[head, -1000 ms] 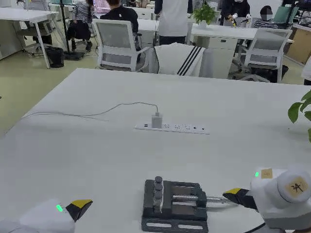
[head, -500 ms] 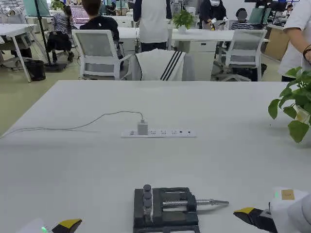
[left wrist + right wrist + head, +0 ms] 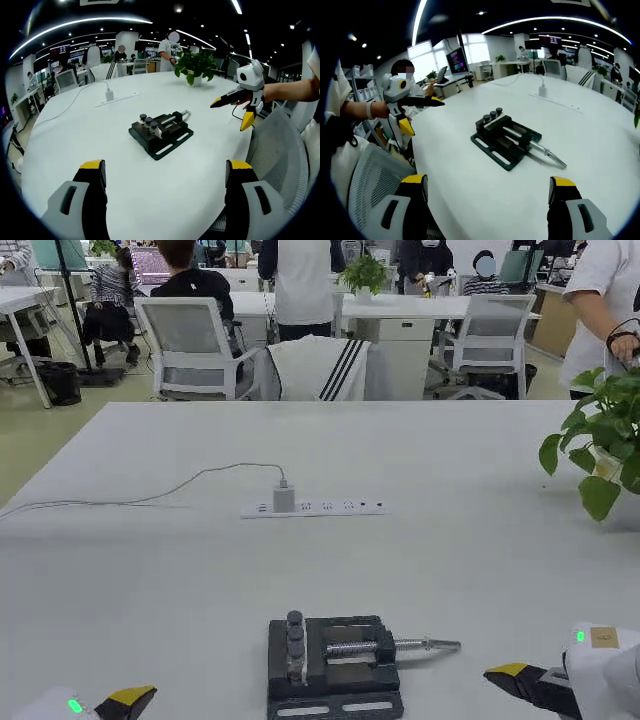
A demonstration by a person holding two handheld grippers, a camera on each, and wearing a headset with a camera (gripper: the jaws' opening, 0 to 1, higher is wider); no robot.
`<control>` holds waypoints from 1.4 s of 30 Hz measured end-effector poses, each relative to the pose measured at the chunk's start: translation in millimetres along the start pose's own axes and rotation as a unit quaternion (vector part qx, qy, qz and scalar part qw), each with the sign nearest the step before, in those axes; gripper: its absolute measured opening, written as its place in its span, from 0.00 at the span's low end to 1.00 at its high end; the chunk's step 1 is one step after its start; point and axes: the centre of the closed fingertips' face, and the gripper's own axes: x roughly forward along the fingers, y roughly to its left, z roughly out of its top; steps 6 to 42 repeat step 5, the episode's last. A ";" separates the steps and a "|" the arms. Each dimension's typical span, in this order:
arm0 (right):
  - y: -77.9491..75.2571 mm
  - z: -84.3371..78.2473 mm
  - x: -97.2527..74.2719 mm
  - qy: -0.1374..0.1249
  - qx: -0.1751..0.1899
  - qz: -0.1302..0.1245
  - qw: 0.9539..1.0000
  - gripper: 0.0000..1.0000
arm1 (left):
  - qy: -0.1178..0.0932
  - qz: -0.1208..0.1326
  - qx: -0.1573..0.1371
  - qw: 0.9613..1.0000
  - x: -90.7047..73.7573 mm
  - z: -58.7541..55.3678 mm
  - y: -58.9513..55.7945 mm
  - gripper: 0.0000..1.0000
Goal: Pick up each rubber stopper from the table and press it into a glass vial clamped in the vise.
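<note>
The left gripper (image 3: 166, 167) has its two jaws wide apart, with nothing between them. The right gripper (image 3: 488, 181) is the same: jaws far apart and holding nothing. They hang close to the person, one on each side of the vise (image 3: 340, 672), and touch nothing.

The vise sits near the near edge of the table (image 3: 320, 570). Three small glass vials (image 3: 295, 640) stand in a row at its left end. Each one looks to have a dark stopper (image 3: 295, 618) on top already, so the job looks done or close to done.

What could go wrong? A jaw that pushes down too hard on a stopper could crack the glass. A knock from the side could tip a vial in the clamp. The long screw handle (image 3: 425, 645) sticks out to the right, on the right gripper's side. A bump there could turn it and loosen the hold. The table top looks smooth, so a hard shove might slide the whole vise.

The table is white and flat. Farther off lies a white power strip (image 3: 330, 508) with a plug in it, and a thin cord (image 3: 150, 498) runs away to the left. A green plant (image 3: 600, 450) stands at the right. Beyond the table is a big office with white chairs (image 3: 190, 340), a striped jacket (image 3: 320, 368) over one of them, desks and some people.
</note>
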 end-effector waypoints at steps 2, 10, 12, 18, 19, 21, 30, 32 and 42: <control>0.2 1.1 -0.6 -0.002 0.001 -0.001 1.000 0.99 | 0.000 0.001 -0.001 1.000 -0.2 -1.7 0.8 0.99; 0.9 0.4 -0.8 -0.003 0.000 -0.001 1.000 0.99 | -0.001 0.002 -0.002 1.000 -0.9 -2.1 1.2 0.99; 0.9 0.4 -0.8 -0.003 0.000 -0.001 1.000 0.99 | -0.001 0.002 -0.002 1.000 -0.9 -2.1 1.2 0.99; 0.9 0.4 -0.8 -0.003 0.000 -0.001 1.000 0.99 | -0.001 0.002 -0.002 1.000 -0.9 -2.1 1.2 0.99; 0.9 0.4 -0.8 -0.003 0.000 -0.001 1.000 0.99 | -0.001 0.002 -0.002 1.000 -0.9 -2.1 1.2 0.99; 0.9 0.4 -0.8 -0.003 0.000 -0.001 1.000 0.99 | -0.001 0.002 -0.002 1.000 -0.9 -2.1 1.2 0.99; 0.9 0.4 -0.8 -0.003 0.000 -0.001 1.000 0.99 | -0.001 0.002 -0.002 1.000 -0.9 -2.1 1.2 0.99; 0.9 0.4 -0.8 -0.003 0.000 -0.001 1.000 0.99 | -0.001 0.002 -0.002 1.000 -0.9 -2.1 1.2 0.99; 0.9 0.4 -0.8 -0.003 0.000 -0.001 1.000 0.99 | -0.001 0.002 -0.002 1.000 -0.9 -2.1 1.2 0.99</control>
